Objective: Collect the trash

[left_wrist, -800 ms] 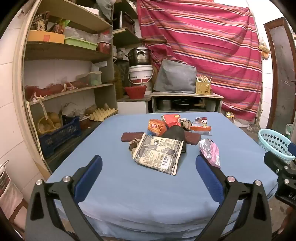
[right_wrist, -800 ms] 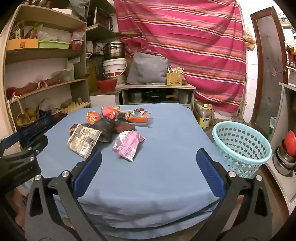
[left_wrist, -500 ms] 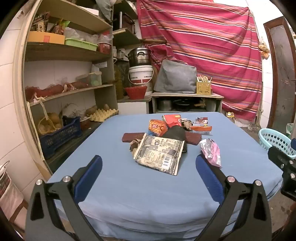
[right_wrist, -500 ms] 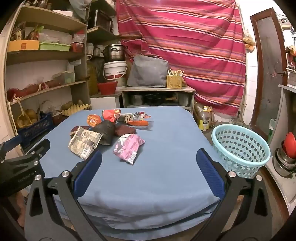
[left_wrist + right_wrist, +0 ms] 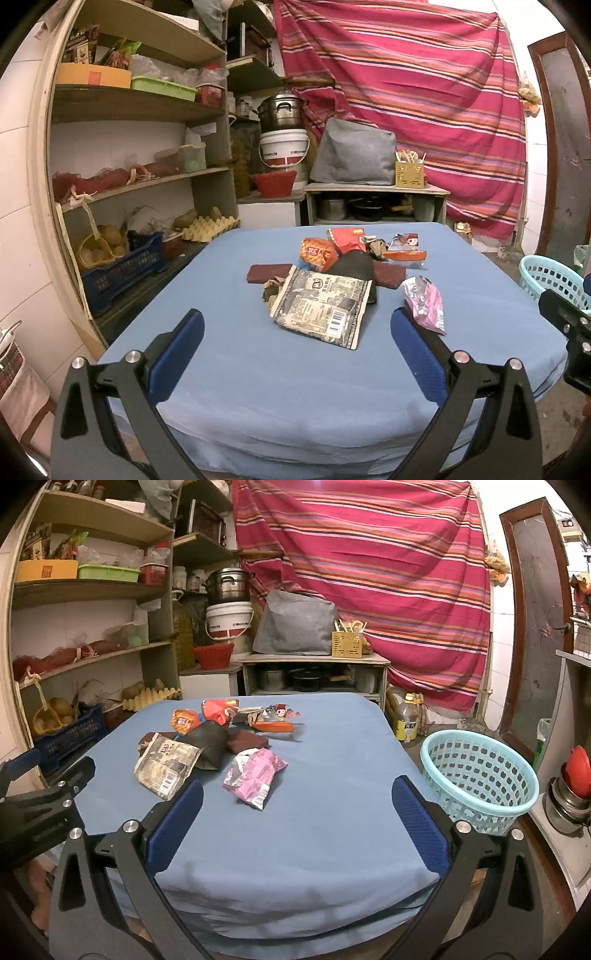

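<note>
table (image 5: 325, 834): matt blue cloth | wrappers (image 5: 255, 777): glossy foil/plastic | basket (image 5: 480, 779): perforated plastic

A heap of wrappers (image 5: 332, 273) lies on the table (image 5: 295, 369), toward its far middle; the printed packet (image 5: 321, 308) lies at the heap's near edge, overlapping a dark wrapper (image 5: 351, 264) behind it; a flat bar (image 5: 269, 272) lies to the left, touching the heap; the crumpled foil packet (image 5: 255, 775) lies apart to the right, nearer the table's front; the basket (image 5: 480, 775) stands off the table, beyond its right edge, lower down; shelves (image 5: 129, 107) run along the left wall; a low cabinet (image 5: 376, 201) stands behind the table, a covered box (image 5: 351, 155) on top.
</note>
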